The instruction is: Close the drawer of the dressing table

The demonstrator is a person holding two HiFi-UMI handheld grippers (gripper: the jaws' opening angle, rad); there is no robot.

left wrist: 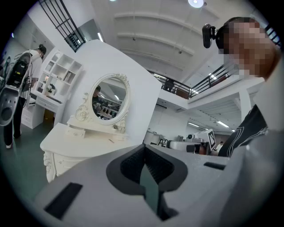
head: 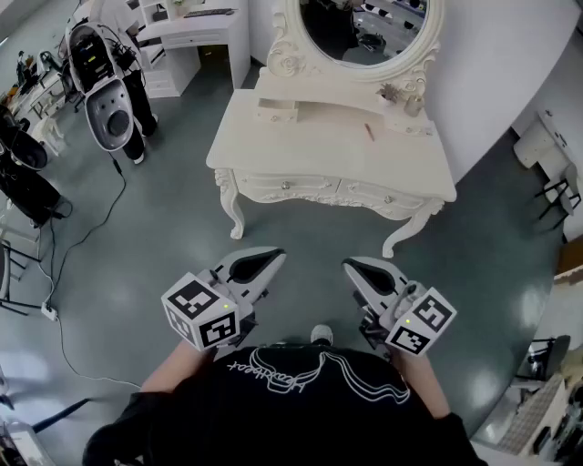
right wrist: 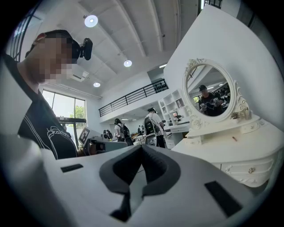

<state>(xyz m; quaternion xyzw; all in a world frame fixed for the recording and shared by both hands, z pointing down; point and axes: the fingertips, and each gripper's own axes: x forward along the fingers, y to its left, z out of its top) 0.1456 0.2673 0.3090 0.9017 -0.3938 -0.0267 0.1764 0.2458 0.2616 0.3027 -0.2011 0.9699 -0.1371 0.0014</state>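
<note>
The white dressing table (head: 310, 150) with its oval mirror (head: 364, 27) stands ahead of me on the grey floor. Its two front drawers (head: 285, 187) look flush with the table front. A small drawer box (head: 276, 111) sits on the tabletop under the mirror. My left gripper (head: 276, 256) and right gripper (head: 349, 265) are held level near my chest, well short of the table, both shut with nothing between the jaws. The table (left wrist: 75, 137) shows to the left in the left gripper view, beyond the left gripper (left wrist: 143, 147). In the right gripper view the table (right wrist: 239, 150) lies to the right of the right gripper (right wrist: 142, 147).
A person with a backpack rig (head: 109, 91) stands at the far left near a white shelf desk (head: 191, 36). A cable (head: 82, 237) runs across the floor on the left. A dark chair (head: 556, 187) stands at the right wall. A small red item (head: 369, 131) lies on the tabletop.
</note>
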